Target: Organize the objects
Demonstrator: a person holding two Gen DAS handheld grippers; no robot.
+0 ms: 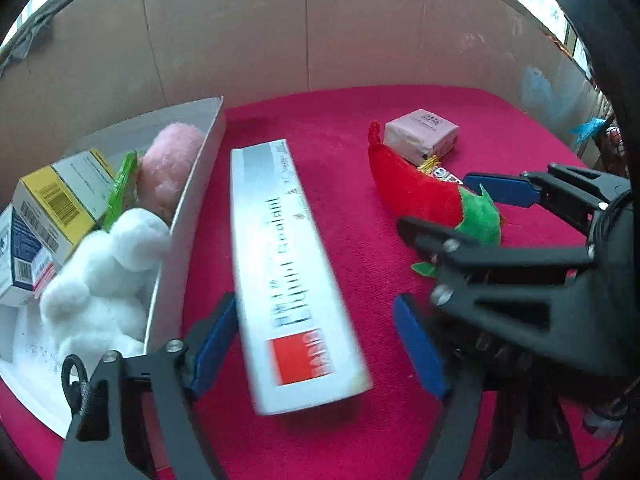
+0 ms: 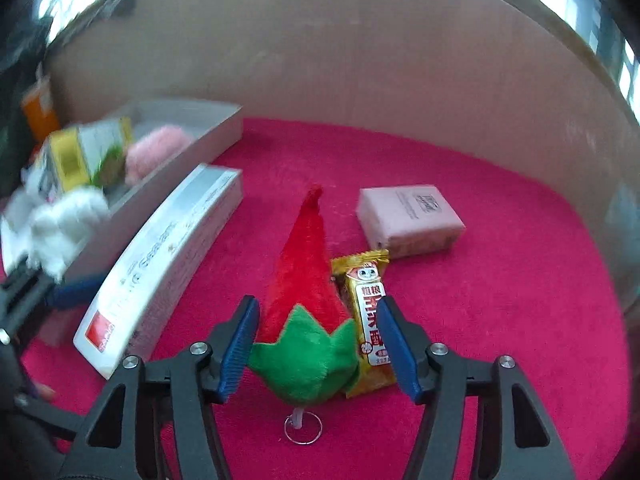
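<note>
A long white box (image 1: 288, 264) with a red square on its label lies on the red cloth (image 1: 340, 120). My left gripper (image 1: 316, 348) straddles its near end, open; the left pad sits at the box's edge and the right pad stands clear. A red plush chili with a green cap (image 2: 304, 320) lies between the pads of my right gripper (image 2: 318, 348), which is open around it. A yellow snack bar (image 2: 368, 304) lies against the chili, partly behind the right pad. In the left wrist view the right gripper (image 1: 436, 202) reaches in from the right over the chili (image 1: 416, 188).
A white tray (image 1: 192, 208) at the left holds a white plush (image 1: 100, 276), a pink plush (image 1: 168, 168), a green packet and small cartons (image 1: 56, 200). A pink wrapped block (image 2: 408, 220) lies behind the chili. A brown cardboard wall (image 1: 280, 40) rings the cloth.
</note>
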